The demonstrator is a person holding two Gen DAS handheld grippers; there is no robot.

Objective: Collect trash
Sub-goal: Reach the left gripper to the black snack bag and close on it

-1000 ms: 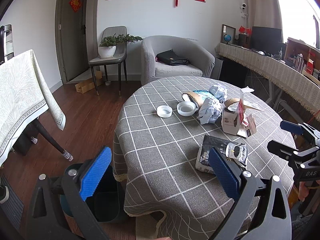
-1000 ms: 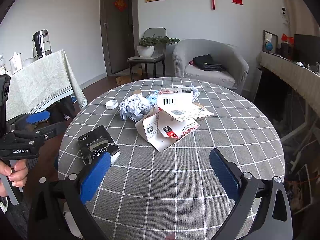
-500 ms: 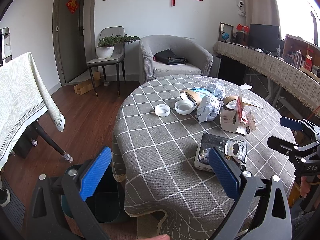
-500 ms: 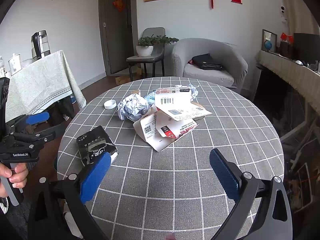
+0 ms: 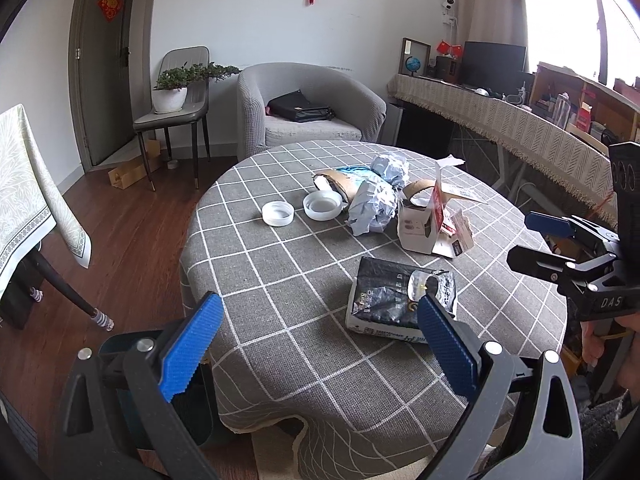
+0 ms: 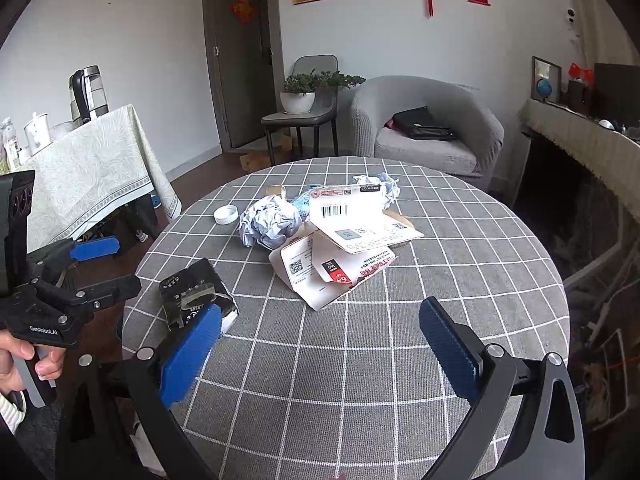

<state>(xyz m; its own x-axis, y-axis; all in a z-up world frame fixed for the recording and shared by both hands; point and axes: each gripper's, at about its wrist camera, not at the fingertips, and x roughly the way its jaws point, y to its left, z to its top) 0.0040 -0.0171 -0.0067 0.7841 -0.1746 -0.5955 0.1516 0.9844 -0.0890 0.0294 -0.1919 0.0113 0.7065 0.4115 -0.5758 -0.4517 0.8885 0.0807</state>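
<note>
The round counter (image 5: 280, 280), covered with a grey checked cloth, carries all the trash. A dark bin (image 5: 120, 344) stands on the floor below its edge, behind the left gripper (image 5: 316, 350). The flat, crinkled black foil bag (image 5: 400, 300) lies just ahead of the left fingers, nearer than the right gripper (image 6: 320, 344). Farther back are a torn cardboard box (image 6: 340, 248), crumpled paper (image 5: 372, 208) and two round white lids (image 5: 278, 214). Both grippers are wide open and hold nothing.

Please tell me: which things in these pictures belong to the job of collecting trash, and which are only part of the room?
For the job:
- black wrapper
- crumpled paper
- torn white box
- two white lids
- dark bin beside the table
- left gripper and right gripper, both open

Only lying about:
- armchair
- black bag
- potted plant
- kettle
</note>
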